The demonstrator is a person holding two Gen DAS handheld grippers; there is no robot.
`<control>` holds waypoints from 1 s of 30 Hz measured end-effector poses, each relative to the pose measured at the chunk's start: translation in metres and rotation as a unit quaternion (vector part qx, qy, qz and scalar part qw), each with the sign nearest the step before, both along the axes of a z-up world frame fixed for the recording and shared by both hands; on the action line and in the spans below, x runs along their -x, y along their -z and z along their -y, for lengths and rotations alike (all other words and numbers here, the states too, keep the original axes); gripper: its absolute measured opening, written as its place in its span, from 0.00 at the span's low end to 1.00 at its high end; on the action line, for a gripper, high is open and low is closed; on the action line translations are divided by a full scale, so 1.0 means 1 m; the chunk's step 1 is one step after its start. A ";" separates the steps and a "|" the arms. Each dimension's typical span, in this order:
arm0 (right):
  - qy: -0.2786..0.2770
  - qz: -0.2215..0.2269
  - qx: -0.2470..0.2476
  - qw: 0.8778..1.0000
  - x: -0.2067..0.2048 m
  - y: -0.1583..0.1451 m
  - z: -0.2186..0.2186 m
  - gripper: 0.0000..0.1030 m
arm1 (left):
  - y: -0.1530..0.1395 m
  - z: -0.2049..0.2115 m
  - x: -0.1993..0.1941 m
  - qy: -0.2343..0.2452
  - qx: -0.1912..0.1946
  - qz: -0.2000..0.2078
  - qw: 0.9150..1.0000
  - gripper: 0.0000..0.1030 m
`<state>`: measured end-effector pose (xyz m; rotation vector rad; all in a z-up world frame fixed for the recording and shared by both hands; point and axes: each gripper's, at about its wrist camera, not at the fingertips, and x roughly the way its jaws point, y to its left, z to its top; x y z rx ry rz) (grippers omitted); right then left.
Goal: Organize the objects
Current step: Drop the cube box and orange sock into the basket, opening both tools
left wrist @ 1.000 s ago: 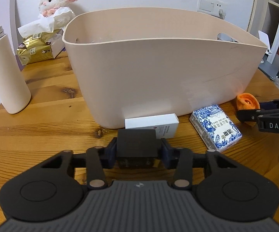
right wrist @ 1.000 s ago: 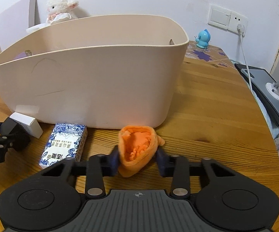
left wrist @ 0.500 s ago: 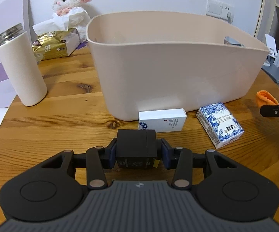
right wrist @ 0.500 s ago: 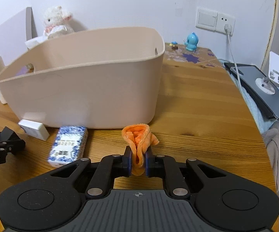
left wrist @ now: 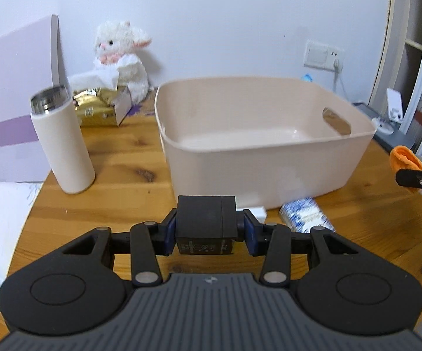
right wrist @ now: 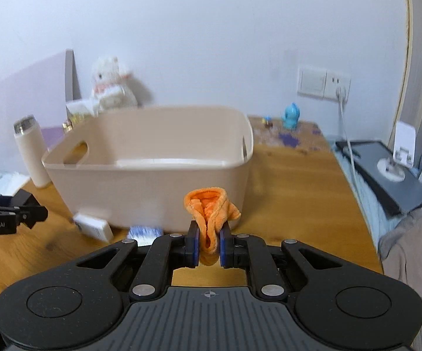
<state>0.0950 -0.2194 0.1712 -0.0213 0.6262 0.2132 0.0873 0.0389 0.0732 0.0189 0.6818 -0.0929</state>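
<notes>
The bin [left wrist: 263, 134] sits mid-table [left wrist: 117, 201], open and seemingly bare inside, straight ahead of and below both claws. The left claw [left wrist: 206, 231] is clamped on a black box [left wrist: 205, 222], held clear of the wood; the right claw [right wrist: 208, 244] pinches an orange cloth [right wrist: 209, 210], also lifted. Each looks about equally near the rim. A white box [right wrist: 92, 226] and blue packet [left wrist: 304, 216] lie against the bin's front wall.

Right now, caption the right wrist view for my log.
Right gripper pinching an orange cloth before the beige bin.
</notes>
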 end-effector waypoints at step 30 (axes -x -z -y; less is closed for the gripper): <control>0.017 0.019 0.026 0.999 -0.111 -0.008 -0.052 0.12 | 0.000 0.038 -0.147 -0.040 -0.038 -0.034 0.998 0.45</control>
